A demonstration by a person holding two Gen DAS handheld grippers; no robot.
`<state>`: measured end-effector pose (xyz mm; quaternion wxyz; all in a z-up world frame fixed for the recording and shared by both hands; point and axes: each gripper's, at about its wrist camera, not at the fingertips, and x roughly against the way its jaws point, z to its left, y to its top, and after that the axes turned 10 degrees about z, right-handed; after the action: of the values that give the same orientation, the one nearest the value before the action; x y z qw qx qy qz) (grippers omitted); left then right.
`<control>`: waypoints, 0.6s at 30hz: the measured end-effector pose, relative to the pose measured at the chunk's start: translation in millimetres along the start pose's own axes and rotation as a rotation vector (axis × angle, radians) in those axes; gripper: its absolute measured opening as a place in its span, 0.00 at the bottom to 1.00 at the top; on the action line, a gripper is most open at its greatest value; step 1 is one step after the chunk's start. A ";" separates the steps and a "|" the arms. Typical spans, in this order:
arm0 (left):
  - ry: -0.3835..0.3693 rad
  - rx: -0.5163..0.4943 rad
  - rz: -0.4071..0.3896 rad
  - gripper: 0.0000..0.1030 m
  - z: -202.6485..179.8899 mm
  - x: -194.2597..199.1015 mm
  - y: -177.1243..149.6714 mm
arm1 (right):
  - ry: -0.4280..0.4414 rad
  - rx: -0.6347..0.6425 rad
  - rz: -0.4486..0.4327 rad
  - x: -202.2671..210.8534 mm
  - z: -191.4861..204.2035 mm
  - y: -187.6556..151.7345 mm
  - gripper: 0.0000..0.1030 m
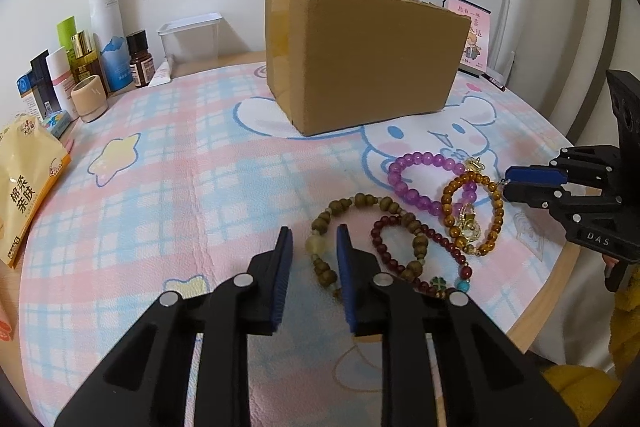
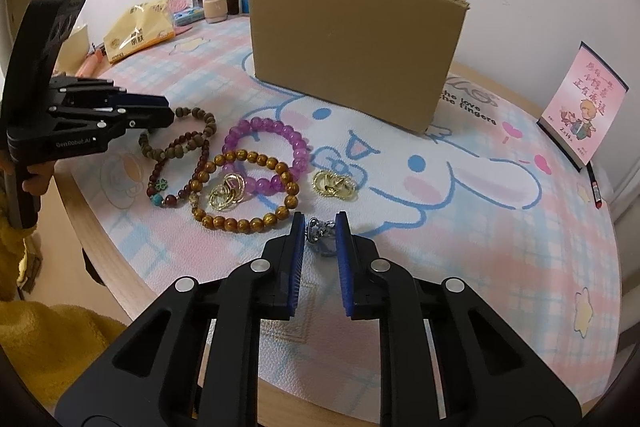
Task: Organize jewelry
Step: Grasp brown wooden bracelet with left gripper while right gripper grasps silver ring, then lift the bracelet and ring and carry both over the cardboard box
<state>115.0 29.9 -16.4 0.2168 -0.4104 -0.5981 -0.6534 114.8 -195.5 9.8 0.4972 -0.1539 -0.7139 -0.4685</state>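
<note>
Right hand-held gripper is spread, jaws either side of a small silver trinket lying on the counter; nothing pinched yet. The trinket sits dead ahead between the pads, so my read is a straight close would take it, no lateral correction. Can't tell whether the pads touch it.

Left hand-held gripper is also spread, straddling the left arc of the wooden bead strand, not gripping. The strand runs roughly along the finger axis there, so closing would pinch across the beads.

Rest of the pile, just left of the right gripper:
- amber bracelet, overlapping the purple bracelet
- dark red bracelet, tangled with the wooden strand
- gold rings inside the amber loop
- gold earring pair, apart from the pile, just beyond the trinket

Cardboard box stands behind the jewelry, open top, likely the drop target. Its near wall is tall, so a lift is needed before carrying over.

Room: bare mat to the right of the right gripper and between trinket and box. Counter edge runs close behind the pile on the person's side. The two grippers are well apart, though overlapped loops may drag neighbours if lifted.
</note>
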 end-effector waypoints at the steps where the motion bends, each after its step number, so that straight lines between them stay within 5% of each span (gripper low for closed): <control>1: 0.000 -0.001 -0.001 0.21 -0.3 0.1 0.4 | 0.001 -0.002 -0.005 1.9 -1.4 0.1 0.14; 12: 0.017 -0.034 0.037 0.21 -6.7 -4.5 5.2 | 0.011 -0.008 -0.015 6.7 -4.8 0.9 0.14; 18: 0.003 0.009 0.044 0.10 -0.6 -6.0 9.0 | 0.016 -0.015 -0.021 8.0 -4.8 1.4 0.14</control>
<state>125.2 26.4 -15.7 0.2341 -0.4215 -0.5912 -0.6465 114.8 -200.7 17.6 0.4965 -0.1464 -0.7079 -0.4805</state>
